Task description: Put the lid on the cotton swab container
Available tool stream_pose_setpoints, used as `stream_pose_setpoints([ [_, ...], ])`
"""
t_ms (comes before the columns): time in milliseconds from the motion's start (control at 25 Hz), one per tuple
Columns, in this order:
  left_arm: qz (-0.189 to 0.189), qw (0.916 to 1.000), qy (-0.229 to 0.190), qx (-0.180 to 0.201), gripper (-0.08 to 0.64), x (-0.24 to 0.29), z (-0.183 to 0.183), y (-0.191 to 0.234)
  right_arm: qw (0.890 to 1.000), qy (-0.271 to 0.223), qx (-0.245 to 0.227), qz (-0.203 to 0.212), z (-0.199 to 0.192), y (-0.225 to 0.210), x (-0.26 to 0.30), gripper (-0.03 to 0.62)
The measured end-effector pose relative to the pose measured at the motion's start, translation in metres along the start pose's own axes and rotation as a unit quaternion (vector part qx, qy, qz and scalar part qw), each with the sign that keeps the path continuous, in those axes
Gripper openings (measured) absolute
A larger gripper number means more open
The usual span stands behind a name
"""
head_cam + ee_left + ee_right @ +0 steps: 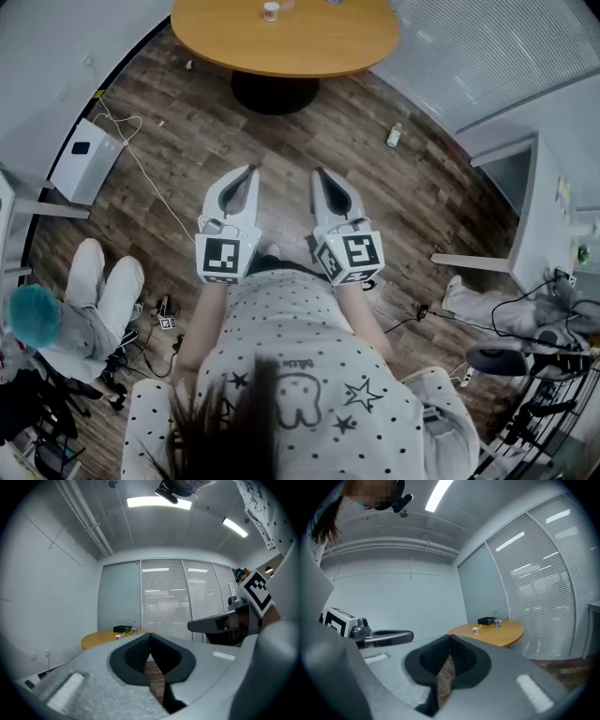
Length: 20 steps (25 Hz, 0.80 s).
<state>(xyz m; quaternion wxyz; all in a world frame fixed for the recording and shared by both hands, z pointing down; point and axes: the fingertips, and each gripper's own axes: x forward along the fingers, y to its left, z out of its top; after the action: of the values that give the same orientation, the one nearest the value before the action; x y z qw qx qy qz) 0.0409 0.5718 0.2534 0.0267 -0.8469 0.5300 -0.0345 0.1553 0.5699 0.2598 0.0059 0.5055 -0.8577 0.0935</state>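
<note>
Head view: nothing begun, I judge; left gripper and right gripper closed, empty; container on the table, well apart at 12 o'clock; lid not made out. Left gripper view: jaws together; container far off at 9 o'clock. Right gripper view: jaws together; container far off at 3 o'clock.

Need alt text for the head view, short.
From above: a person holds the left tool and right tool side by side, both shut and empty, aimed at a round wooden table ahead. A small white container sits on the table; the floor is wood plank.
</note>
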Motion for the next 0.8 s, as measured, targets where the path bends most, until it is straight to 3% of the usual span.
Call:
stream_pose_setpoints([
  [400,-0.003,1.0000,-0.002,0.002,0.011,-0.002,0.005,0.001,0.999,-0.029,0.005,0.014,0.011,0.002,-0.006,0.003],
  [800,-0.024,0.9997,0.003,-0.010,0.011,0.026,-0.005,0.028,1.000,0.001,-0.011,0.013,0.001,0.001,0.032,0.005],
])
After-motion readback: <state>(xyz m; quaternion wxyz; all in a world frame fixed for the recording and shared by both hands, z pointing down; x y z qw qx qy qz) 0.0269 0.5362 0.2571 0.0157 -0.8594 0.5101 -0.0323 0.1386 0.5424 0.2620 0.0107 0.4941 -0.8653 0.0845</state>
